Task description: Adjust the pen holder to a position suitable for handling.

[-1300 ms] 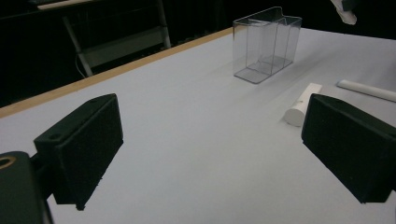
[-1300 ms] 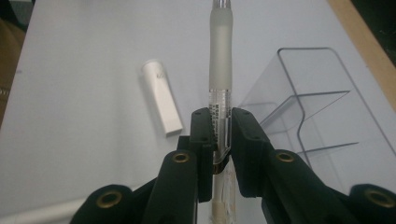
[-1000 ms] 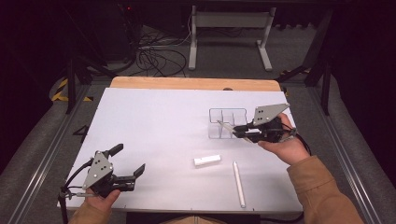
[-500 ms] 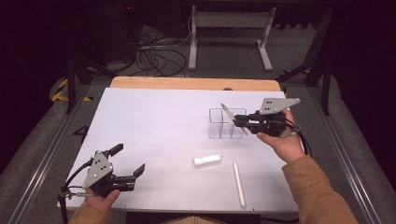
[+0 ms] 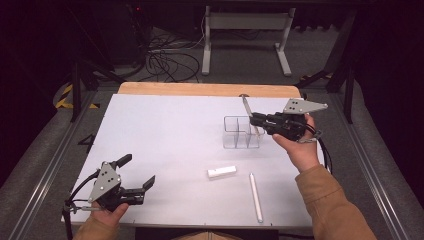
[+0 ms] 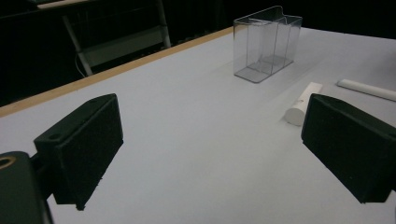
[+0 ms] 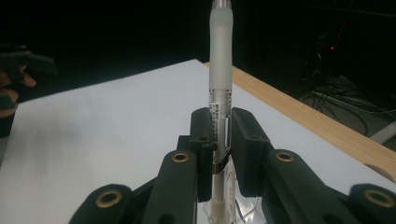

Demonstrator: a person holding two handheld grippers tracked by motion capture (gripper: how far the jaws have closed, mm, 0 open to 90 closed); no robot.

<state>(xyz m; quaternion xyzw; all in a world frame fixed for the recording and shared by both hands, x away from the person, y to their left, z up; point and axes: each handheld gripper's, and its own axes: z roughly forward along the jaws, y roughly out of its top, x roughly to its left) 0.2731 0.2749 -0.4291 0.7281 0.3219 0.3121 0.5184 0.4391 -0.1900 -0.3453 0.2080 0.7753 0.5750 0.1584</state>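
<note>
A: The pen (image 7: 220,70) is pinched upright between the pads of the right gripper (image 5: 256,120), held above the clear divided organizer (image 5: 243,132) near the far right of the table (image 5: 165,130).

B: What could be spoiled from here?

A: If the pen is lowered off-line, a divider wall could be struck and the light organizer tipped or pushed. A slip is also possible, since the smooth barrel is clamped well below its middle.

B: And the other jaws?

A: The left gripper (image 5: 134,180) is held spread wide at the near left corner; nothing is gripped or touched. A white tube (image 5: 222,172) and a white stick (image 5: 256,197) lie apart, untouched.
</note>
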